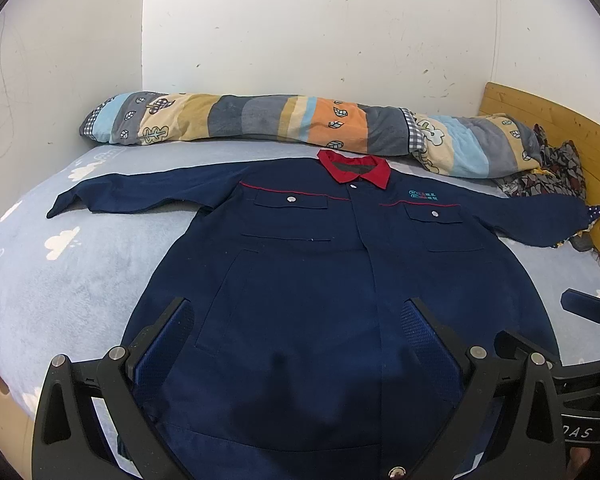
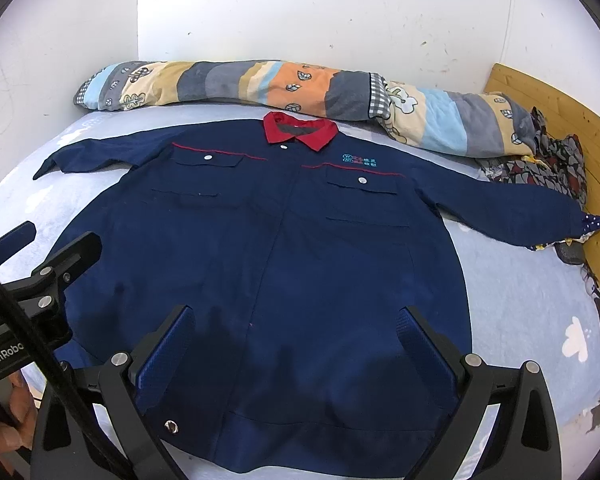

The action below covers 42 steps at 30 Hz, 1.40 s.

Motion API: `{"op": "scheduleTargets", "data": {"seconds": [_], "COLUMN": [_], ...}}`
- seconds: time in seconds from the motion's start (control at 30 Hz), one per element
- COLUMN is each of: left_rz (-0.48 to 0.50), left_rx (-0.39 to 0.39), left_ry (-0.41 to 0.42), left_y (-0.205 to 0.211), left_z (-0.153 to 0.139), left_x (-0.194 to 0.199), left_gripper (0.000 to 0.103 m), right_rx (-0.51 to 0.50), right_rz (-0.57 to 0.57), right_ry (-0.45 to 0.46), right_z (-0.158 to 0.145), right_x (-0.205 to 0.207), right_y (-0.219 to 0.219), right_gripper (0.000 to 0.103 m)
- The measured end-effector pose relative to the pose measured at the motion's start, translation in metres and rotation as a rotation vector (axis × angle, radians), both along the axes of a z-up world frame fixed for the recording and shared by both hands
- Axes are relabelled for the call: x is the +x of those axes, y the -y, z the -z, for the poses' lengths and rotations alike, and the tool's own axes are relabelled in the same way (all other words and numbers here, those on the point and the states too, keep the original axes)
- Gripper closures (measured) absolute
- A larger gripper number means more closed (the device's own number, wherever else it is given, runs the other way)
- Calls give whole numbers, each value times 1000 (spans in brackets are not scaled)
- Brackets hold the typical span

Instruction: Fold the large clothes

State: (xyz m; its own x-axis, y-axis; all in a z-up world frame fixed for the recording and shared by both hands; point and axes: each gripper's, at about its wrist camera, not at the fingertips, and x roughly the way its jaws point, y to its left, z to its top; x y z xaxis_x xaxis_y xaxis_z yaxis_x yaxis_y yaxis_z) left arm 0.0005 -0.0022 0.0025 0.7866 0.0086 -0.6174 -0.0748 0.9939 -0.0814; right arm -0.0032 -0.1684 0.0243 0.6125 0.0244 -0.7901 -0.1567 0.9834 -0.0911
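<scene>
status: the navy work jacket [image 1: 300,280] lies flat and face up on the bed [image 1: 60,280], collar [image 1: 354,170] toward the wall, both sleeves spread wide, front placket closed. no fold is visible, so the task is judged to be at its starting step.

tool state: the left tool [image 1: 300,320] hangs above the lower front of the jacket, fingers spread wide with nothing between them. the right tool [image 2: 300,328] hangs likewise over the hem area, released and empty. whether the pads touch the cloth cannot be told.

next move, as a judgement: each tool should travel outward to a sleeve or side edge, pinch one layer pair near the shoulder and near the hem, and carry it across toward the placket. the cloth looks heavy and limp, so a single pinch point will probably let the panel sag.

edges and room:
- the left sleeve [image 1: 132,196] lies on open bed sheet, with free room around it.
- the right sleeve [image 2: 512,216] ends at the wooden bed board [image 2: 572,128], its cuff just beside a heap of patterned cloth [image 2: 540,168]; approach room there is tight.
- the rolled quilt [image 1: 300,124] lies along the wall, just behind the collar.
- the hem sits near the front edge of the bed.
</scene>
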Motion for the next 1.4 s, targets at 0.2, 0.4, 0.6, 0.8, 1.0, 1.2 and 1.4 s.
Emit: {"op": "scheduleTargets", "data": {"seconds": [0.2, 0.4, 0.6, 0.8, 1.0, 1.2, 1.4], "left_rz": [4, 7, 11, 12, 10, 11, 11], "left_rx": [4, 12, 16, 39, 61, 99, 118], "left_ry": [3, -37, -31, -21, -26, -29, -32], "left_y": [0, 0, 2, 3, 6, 6, 7], "left_z": [0, 0, 0, -2, -3, -3, -3], "left_x": [0, 1, -2, -3, -4, -3, -3], "left_gripper": [0, 0, 0, 0, 0, 0, 0], "right_rx": [8, 29, 59, 26, 34, 51, 64], "right_rz": [4, 4, 1, 18, 36, 53, 74], "right_ry": [11, 14, -12, -1, -10, -9, -14], "right_z": [1, 2, 2, 4, 4, 5, 4], "right_x": [-1, -1, -1, 0, 4, 6, 9], "right_y": [2, 5, 8, 7, 12, 19, 27], "right_gripper": [1, 1, 1, 1, 1, 1, 1]}}
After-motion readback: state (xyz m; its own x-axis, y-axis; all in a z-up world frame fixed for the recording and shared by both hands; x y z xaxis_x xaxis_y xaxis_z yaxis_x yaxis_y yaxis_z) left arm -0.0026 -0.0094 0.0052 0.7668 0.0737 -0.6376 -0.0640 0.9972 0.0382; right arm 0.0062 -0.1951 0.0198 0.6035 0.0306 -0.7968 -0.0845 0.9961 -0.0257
